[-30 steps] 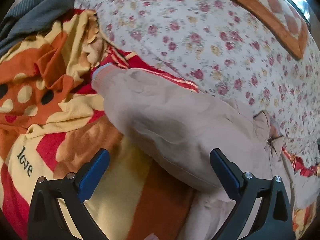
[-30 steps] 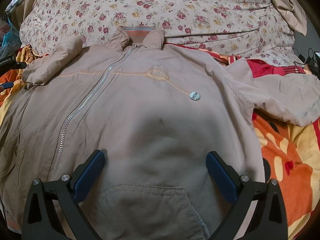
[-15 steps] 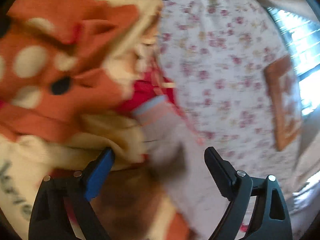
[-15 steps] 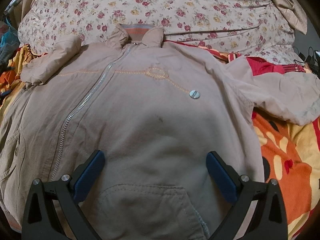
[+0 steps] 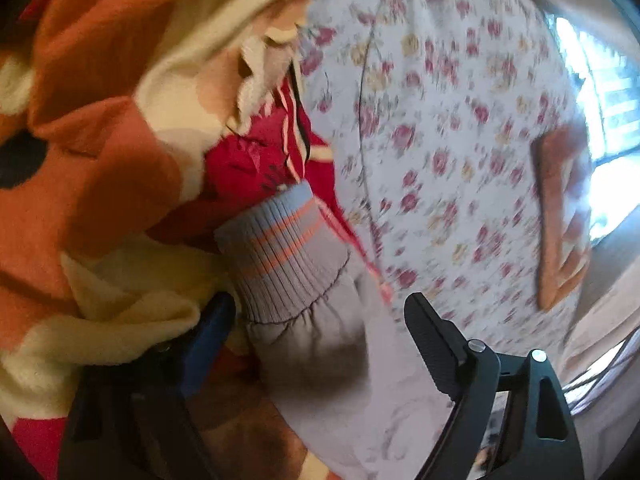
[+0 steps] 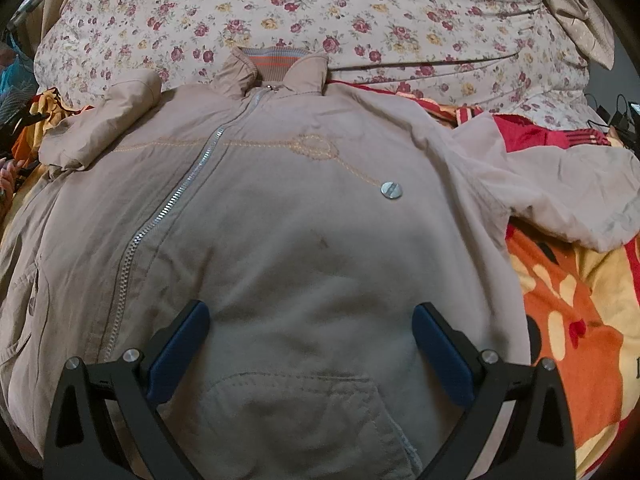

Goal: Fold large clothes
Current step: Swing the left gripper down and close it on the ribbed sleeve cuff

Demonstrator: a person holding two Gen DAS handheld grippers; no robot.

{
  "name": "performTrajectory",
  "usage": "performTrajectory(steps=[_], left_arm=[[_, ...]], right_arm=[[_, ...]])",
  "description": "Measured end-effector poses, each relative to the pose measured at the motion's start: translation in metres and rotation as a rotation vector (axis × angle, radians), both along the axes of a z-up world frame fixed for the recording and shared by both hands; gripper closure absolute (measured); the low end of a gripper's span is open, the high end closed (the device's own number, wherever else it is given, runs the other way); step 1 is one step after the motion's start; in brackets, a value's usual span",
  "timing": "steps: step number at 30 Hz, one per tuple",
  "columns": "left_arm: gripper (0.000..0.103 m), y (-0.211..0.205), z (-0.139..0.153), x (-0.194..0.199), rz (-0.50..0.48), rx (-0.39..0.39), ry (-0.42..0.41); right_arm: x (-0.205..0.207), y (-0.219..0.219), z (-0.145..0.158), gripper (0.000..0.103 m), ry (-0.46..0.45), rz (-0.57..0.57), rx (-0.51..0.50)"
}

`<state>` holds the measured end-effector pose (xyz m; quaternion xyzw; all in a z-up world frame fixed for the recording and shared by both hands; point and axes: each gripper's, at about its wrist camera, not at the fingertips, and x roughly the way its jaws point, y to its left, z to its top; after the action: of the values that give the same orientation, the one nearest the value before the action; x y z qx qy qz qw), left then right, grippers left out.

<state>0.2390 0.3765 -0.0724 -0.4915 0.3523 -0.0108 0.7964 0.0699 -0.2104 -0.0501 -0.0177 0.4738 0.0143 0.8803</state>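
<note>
Floral bedding (image 5: 460, 128) and an orange fleece blanket (image 5: 100, 128) fill the left wrist view, blurred toward the window. Left tongs (image 5: 316, 332) stand spread around the beige jacket (image 5: 320, 360) sleeve, just behind its ribbed cuff (image 5: 280, 256), grey-blue with orange stripes; neither finger visibly pinches it. From the right wrist, the jacket (image 6: 300, 220) lies front-up on the bed, zipper (image 6: 168, 204) closed, collar against the floral bedding (image 6: 360, 8), one sleeve folded onto the chest, the other trailing over the blanket (image 6: 568, 312). Right tongs (image 6: 312, 348) hover spread above the pocket (image 6: 304, 420). No writing is legible.
</note>
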Motion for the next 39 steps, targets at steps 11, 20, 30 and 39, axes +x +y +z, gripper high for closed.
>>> performTrajectory(steps=[11,20,30,39], left_arm=[[0.099,0.000,0.023,-0.011,0.067,0.251,0.010],[0.102,-0.007,0.113,-0.081,0.387,0.478,-0.112],[0.102,-0.258,0.140,-0.036,-0.231,0.522,-0.247],[0.102,-0.458,0.087,-0.039,-0.504,0.470,-0.155]], right_arm=[[0.002,0.000,0.001,0.000,-0.002,0.003,-0.005],[-0.007,-0.019,0.027,0.004,-0.059,-0.023,0.021],[-0.060,-0.107,0.073,0.003,-0.205,-0.258,-0.058],[-0.076,-0.155,0.069,0.003,-0.194,-0.355,0.022]])
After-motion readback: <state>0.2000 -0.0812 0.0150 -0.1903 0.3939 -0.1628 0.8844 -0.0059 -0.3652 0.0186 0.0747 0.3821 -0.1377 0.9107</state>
